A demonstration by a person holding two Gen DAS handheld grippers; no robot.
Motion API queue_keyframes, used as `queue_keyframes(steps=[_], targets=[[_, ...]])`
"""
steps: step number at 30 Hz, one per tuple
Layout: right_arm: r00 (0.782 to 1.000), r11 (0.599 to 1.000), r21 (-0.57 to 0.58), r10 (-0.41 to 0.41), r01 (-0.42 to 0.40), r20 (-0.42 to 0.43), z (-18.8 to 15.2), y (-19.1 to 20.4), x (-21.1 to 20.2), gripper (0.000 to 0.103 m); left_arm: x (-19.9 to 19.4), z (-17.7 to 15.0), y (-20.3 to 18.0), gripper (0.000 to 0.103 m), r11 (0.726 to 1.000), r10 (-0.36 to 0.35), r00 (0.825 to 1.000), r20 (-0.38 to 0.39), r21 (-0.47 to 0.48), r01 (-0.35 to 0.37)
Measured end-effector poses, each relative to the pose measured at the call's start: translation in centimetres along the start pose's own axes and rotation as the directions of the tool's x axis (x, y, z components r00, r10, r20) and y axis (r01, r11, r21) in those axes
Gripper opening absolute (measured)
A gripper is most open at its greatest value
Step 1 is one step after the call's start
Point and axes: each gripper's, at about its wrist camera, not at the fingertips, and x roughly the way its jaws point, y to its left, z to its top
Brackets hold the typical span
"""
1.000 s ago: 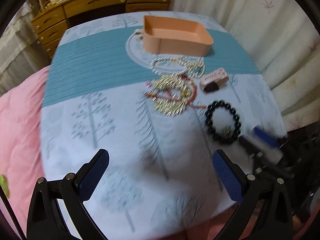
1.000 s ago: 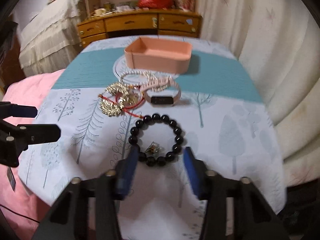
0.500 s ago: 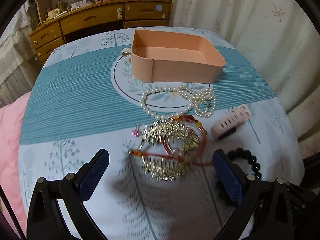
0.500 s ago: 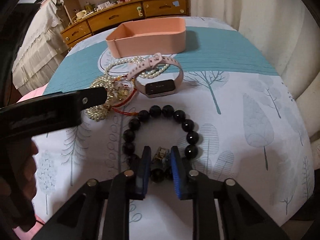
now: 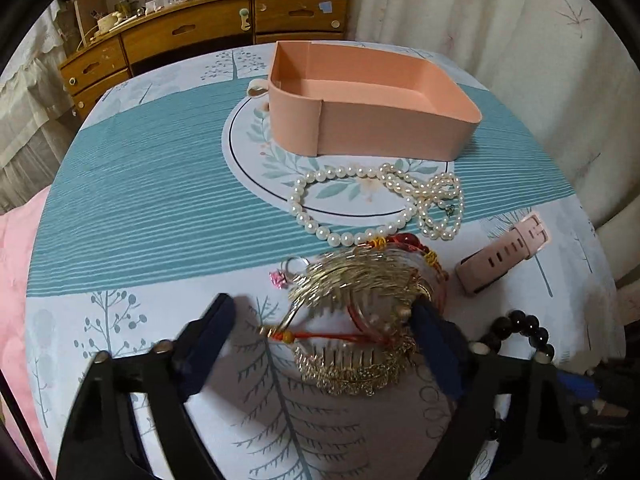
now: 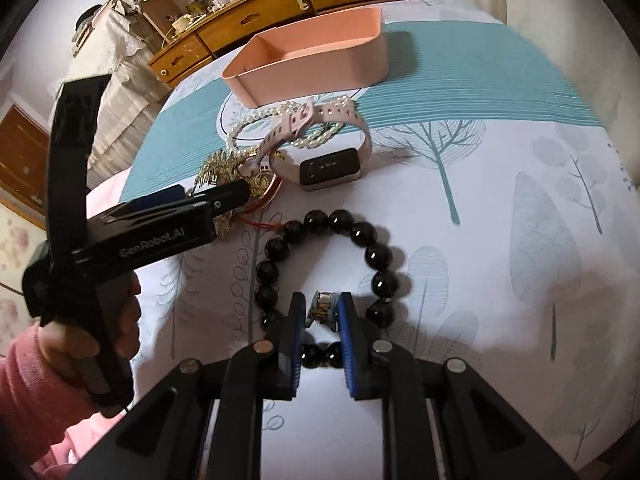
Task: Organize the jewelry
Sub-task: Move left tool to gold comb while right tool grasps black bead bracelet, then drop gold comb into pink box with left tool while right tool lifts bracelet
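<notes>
A pile of gold hair ornaments (image 5: 352,280) tangled with a red cord bracelet (image 5: 332,336) lies between the fingers of my left gripper (image 5: 324,328). Its jaws are closing; the right finger touches the gold, the left stands apart. My right gripper (image 6: 322,308) is closing its jaws on the small metal charm of the black bead bracelet (image 6: 376,254), and both pads touch the charm. Beyond lie a pearl necklace (image 5: 440,216), a pink watch (image 6: 328,170) and an empty pink tray (image 5: 360,136). A small pink-stoned ring (image 5: 278,278) sits beside the gold pile.
A person's hand in a pink sleeve (image 6: 80,340) holds the left gripper. The tree-print tablecloth (image 6: 500,200) drops off at the right, near the curtains (image 5: 480,20). A wooden dresser (image 5: 200,32) stands behind the table, and pink bedding (image 5: 16,260) lies to the left.
My left gripper moved forward and down over the gold ornaments and its jaws narrowed. The right gripper's jaws came together on the charm of the black bracelet.
</notes>
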Motion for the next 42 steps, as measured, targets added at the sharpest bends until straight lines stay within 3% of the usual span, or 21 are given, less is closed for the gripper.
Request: queue_keyframes(steps=[2, 9, 15, 27, 31, 36, 39, 42], targets=[[1.0, 0.999, -0.033, 0.006, -0.006, -0.012, 0.6, -0.3, -0.1, 0.016, -0.2, 0.0, -0.2, 0.058, 1.0, 0.01, 1.0, 0.004, 0.003, -0.01], [0.996, 0.994, -0.058, 0.09, -0.091, -0.017, 2.6, -1.6, -0.9, 0.016, -0.5, -0.1, -0.4, 0.057, 0.998, 0.063, 0.998, 0.0, -0.029, -0.063], [0.975, 0.973, -0.094, 0.215, -0.209, 0.06, 4.5, -1.3, -2.8, 0.016, -2.3, 0.4, -0.6, 0.057, 0.998, 0.063, 0.998, 0.017, -0.022, -0.063], [0.948, 0.976, -0.103, 0.213, -0.193, 0.237, 12.1, -0.9, -5.3, 0.016, -8.0, 6.2, -1.2, 0.057, 0.998, -0.013, 0.995, 0.096, 0.054, 0.008], [0.926, 0.974, -0.131, 0.216, -0.184, 0.311, 15.1, -0.6, -5.8, 0.016, -9.1, 9.2, -1.0, 0.057, 0.998, -0.033, 0.989, 0.145, 0.052, 0.026], [0.915, 0.973, -0.162, 0.211, -0.163, 0.344, 17.7, 0.0, -5.1, 0.016, -8.7, 12.9, -0.4, 0.057, 0.999, -0.05, 0.975, 0.217, -0.002, 0.051], [0.913, 0.973, -0.166, 0.208, -0.158, 0.352, 19.0, 0.3, -4.5, 0.016, -7.5, 14.6, -0.1, 0.057, 0.993, -0.098, 0.968, 0.231, -0.043, 0.111], [0.919, 0.98, -0.179, 0.153, -0.093, 0.364, 19.9, 0.7, -3.9, 0.016, -6.3, 15.9, -0.1, 0.057, 0.99, -0.115, 0.959, 0.258, -0.055, 0.133]])
